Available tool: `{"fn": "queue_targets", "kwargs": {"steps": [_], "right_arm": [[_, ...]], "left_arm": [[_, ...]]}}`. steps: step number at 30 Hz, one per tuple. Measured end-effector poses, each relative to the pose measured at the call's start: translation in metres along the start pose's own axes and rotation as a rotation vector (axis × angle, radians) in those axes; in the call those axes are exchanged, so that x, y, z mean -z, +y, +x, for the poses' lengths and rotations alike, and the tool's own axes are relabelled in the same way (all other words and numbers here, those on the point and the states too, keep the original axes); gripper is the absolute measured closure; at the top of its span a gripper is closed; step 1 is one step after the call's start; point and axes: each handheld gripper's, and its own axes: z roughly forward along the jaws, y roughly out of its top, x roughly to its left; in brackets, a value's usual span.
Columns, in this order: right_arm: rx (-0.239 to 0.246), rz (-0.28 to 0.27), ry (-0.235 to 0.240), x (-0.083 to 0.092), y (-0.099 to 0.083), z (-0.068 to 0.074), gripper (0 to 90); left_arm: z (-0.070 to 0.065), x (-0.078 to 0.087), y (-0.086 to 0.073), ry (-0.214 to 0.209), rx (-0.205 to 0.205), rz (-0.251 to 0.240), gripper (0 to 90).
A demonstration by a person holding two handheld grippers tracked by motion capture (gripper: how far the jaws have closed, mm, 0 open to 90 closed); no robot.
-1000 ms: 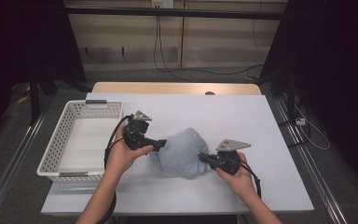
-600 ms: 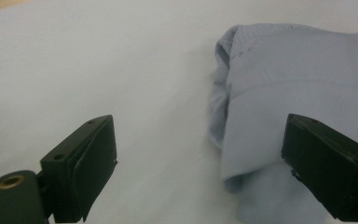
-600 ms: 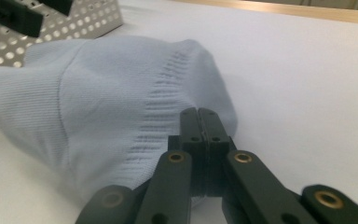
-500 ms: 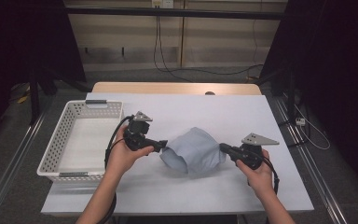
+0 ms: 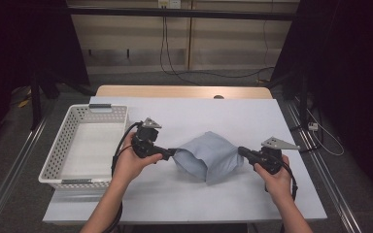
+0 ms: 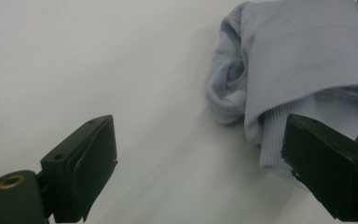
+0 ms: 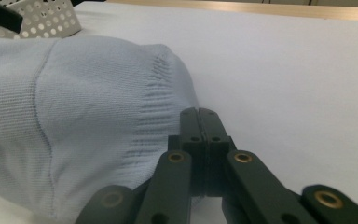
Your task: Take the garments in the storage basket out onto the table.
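Observation:
A light blue knit garment point(image 5: 209, 155) lies bunched in the middle of the white table point(image 5: 252, 116). My right gripper point(image 5: 242, 151) is at the garment's right edge, its jaws shut together with the ribbed hem point(image 7: 154, 116) pinched at them. In the right gripper view the cloth point(image 7: 65, 116) spreads out to the left of my right gripper point(image 7: 199, 114). My left gripper point(image 5: 172, 153) rests at the garment's left edge. In its own view my left gripper point(image 6: 205, 168) stands wide open over bare table, with the garment's point(image 6: 298, 60) folded hem just by the right-hand jaw.
A white perforated basket point(image 5: 58, 160) stands on the left part of the table; it has nothing in it, and its corner point(image 7: 46, 18) peeks beyond the cloth. A wooden strip point(image 5: 184, 91) runs along the table's far edge. Dark curtains flank both sides.
My right gripper has moved to the right, and the garment's right side has been drawn along and stretched out with it. The left hand has stayed in place.

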Motion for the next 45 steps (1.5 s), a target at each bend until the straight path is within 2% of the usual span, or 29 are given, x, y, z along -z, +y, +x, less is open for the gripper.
{"fn": "queue_targets", "kwargs": {"steps": [6, 9, 16, 18, 25, 31, 35, 39, 42, 45], "right_arm": [[-0.011, 0.007, -0.033, 0.003, -0.002, -0.009, 90.0], [-0.010, 0.005, -0.016, 0.005, -0.002, -0.011, 90.0], [0.018, 0.022, 0.015, 0.002, -0.003, 0.001, 90.0], [0.023, 0.024, 0.027, 0.001, -0.003, 0.003, 90.0], [0.070, 0.049, 0.064, -0.006, -0.002, 0.022, 90.0], [0.099, 0.053, 0.088, -0.012, 0.000, 0.035, 90.0], [0.099, 0.051, 0.104, -0.016, 0.001, 0.041, 90.0], [0.110, 0.046, 0.120, -0.018, 0.002, 0.048, 90.0], [0.111, 0.045, 0.130, -0.019, 0.003, 0.053, 90.0], [0.120, 0.042, 0.137, -0.022, 0.003, 0.058, 90.0]], "left_arm": [[-0.001, -0.001, 0.000, -0.001, 0.001, 0.002, 10.3], [-0.001, -0.002, -0.001, -0.003, -0.002, 0.006, 10.3], [-0.004, -0.007, -0.001, -0.019, -0.001, 0.015, 10.3], [-0.005, -0.008, -0.001, -0.023, -0.012, 0.019, 10.3], [-0.007, -0.012, -0.001, -0.036, -0.020, 0.025, 10.3], [-0.008, -0.010, 0.001, -0.039, -0.024, 0.008, 9.5], [-0.009, -0.008, 0.003, -0.054, -0.007, -0.008, 9.1], [-0.012, -0.008, 0.005, -0.064, -0.026, -0.018, 10.2], [-0.018, -0.009, 0.007, -0.097, -0.029, -0.011, 14.5], [-0.023, -0.012, 0.009, -0.107, -0.054, -0.007, 18.0]]}}
